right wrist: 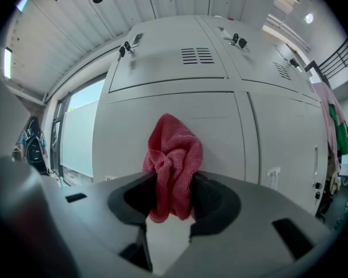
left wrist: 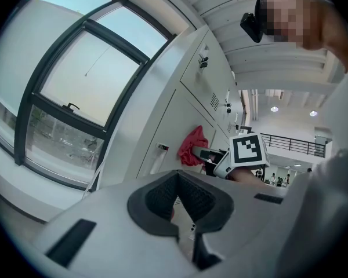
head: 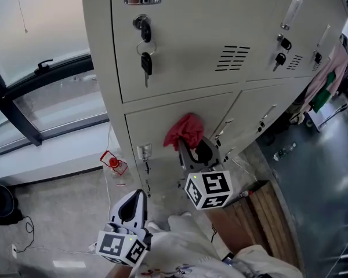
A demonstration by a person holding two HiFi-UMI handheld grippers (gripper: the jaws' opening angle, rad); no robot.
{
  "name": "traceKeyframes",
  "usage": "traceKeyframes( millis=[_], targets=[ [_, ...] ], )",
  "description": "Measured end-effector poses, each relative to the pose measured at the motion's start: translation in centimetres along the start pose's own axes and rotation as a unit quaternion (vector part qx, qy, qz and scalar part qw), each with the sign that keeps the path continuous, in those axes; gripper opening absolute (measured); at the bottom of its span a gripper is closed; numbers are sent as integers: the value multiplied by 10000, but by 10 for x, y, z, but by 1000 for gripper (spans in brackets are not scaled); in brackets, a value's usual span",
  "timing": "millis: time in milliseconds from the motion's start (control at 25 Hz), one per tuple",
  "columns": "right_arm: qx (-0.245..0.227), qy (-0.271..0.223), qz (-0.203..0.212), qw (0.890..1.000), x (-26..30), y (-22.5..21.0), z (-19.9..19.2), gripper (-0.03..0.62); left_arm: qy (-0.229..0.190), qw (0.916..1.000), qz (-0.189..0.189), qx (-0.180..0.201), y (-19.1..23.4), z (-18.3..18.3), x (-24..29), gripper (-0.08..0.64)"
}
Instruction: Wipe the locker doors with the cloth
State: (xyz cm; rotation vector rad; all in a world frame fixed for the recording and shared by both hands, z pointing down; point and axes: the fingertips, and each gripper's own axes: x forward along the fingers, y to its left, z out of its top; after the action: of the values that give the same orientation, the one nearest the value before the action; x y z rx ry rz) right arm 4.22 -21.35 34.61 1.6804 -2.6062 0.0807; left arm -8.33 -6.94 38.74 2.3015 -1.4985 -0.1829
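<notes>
A crumpled red cloth (head: 185,131) (right wrist: 173,155) is pressed against the upper part of a lower beige locker door (head: 156,117) (right wrist: 180,106). My right gripper (head: 195,150) (right wrist: 174,181) is shut on the cloth, which bulges out above its dark pads. My left gripper (head: 133,203) (left wrist: 177,178) hangs lower and to the left, away from the lockers. Its tips meet with nothing between them. From the left gripper view I see the cloth (left wrist: 192,148) and the right gripper's marker cube (left wrist: 247,150) by the locker front.
Keys (head: 145,62) hang from a lock on the upper locker door. A window (head: 40,68) and its low ledge are at the left, with a small red item (head: 112,162) on the floor. Garments (head: 327,80) hang at the right. A wooden board (head: 252,204) lies below.
</notes>
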Motion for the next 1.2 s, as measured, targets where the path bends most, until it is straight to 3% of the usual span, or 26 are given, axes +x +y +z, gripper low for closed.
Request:
traceKeyframes(
  millis=[840, 1200],
  targets=[
    [-538, 81, 1200, 9913, 7, 103, -21, 160, -240, 9989, 397, -19, 10, 9, -27, 3],
    [-730, 204, 1796, 9808, 6, 141, -39, 161, -269, 9984, 490, -35, 12, 8, -31, 3]
  ],
)
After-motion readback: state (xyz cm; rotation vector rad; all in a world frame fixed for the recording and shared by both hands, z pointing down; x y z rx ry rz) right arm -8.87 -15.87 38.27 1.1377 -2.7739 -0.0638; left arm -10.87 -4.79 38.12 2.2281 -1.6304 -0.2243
